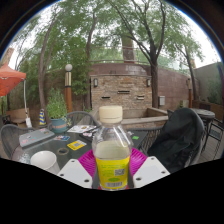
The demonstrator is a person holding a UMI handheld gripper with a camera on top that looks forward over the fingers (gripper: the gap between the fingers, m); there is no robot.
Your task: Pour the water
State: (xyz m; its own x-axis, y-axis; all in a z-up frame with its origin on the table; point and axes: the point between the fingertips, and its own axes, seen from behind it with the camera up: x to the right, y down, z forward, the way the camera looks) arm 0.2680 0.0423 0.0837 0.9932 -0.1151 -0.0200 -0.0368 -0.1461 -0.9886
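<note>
Clear plastic bottle, yellow label, cream cap point(112, 148): upright between tongs point(113, 170), magenta pads flanking label; grip or gap, cannot tell; thin wall, crushable, slippery; hold mid-body; white cup point(44, 160) near on glass table point(62, 132).

No legible text on bottle point(112, 150)

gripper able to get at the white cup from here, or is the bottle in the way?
Probably not directly: the gripper is shut on the bottle, so it is occupied. The white cup sits beside the fingers on the glass table, and nothing stands between them.
</note>
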